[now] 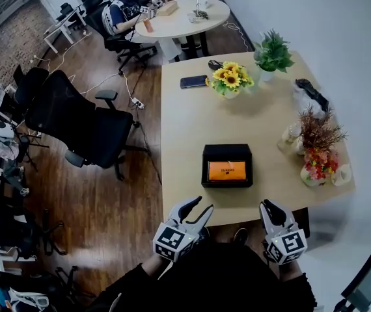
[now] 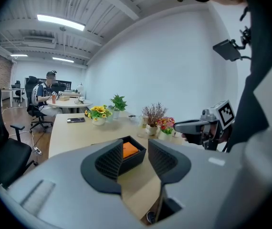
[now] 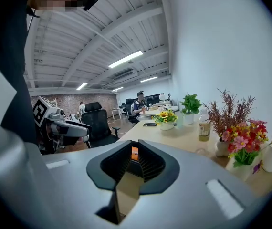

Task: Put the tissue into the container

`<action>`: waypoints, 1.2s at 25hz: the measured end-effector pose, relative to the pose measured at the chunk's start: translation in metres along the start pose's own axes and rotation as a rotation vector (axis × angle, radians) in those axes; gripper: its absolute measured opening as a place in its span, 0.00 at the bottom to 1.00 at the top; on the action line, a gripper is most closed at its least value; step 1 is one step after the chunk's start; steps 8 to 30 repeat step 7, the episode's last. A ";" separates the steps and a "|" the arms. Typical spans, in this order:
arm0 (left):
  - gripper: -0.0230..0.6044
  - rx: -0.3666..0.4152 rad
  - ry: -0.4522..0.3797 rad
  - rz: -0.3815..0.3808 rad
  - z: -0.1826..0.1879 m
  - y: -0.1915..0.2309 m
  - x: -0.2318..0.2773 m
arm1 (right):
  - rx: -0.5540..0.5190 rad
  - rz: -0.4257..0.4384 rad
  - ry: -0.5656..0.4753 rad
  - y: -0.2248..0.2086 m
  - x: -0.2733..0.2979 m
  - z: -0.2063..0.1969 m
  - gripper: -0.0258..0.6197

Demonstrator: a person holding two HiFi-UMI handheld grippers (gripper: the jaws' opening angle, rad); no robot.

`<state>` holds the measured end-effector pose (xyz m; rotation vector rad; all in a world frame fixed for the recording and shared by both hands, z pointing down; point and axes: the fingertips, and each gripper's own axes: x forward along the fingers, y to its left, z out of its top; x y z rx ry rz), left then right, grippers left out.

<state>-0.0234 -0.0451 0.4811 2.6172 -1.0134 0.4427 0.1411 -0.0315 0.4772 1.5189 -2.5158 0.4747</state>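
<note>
Just ahead of both tongs, the orange tissue pack (image 1: 226, 170) already lies inside the black container (image 1: 227, 151). The left tongs (image 1: 200, 208) are spread and empty; the right tongs (image 1: 268, 207) are pressed together.

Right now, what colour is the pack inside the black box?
Orange. The pack lies in the box; the head view shows it best.

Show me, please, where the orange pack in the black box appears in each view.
Head view: the orange pack, just right of centre, inside the black box.
Left gripper view: just below the middle, in the box.
Right gripper view: a thin orange sliver at centre.
Shared landmark: the sunflower pot beyond it.
</note>
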 end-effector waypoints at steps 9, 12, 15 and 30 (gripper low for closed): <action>0.27 -0.009 0.002 0.002 -0.006 0.003 -0.002 | -0.017 0.005 0.013 0.006 0.004 -0.004 0.10; 0.27 -0.009 0.002 0.002 -0.006 0.003 -0.002 | -0.017 0.005 0.013 0.006 0.004 -0.004 0.10; 0.27 -0.009 0.002 0.002 -0.006 0.003 -0.002 | -0.017 0.005 0.013 0.006 0.004 -0.004 0.10; 0.27 -0.009 0.002 0.002 -0.006 0.003 -0.002 | -0.017 0.005 0.013 0.006 0.004 -0.004 0.10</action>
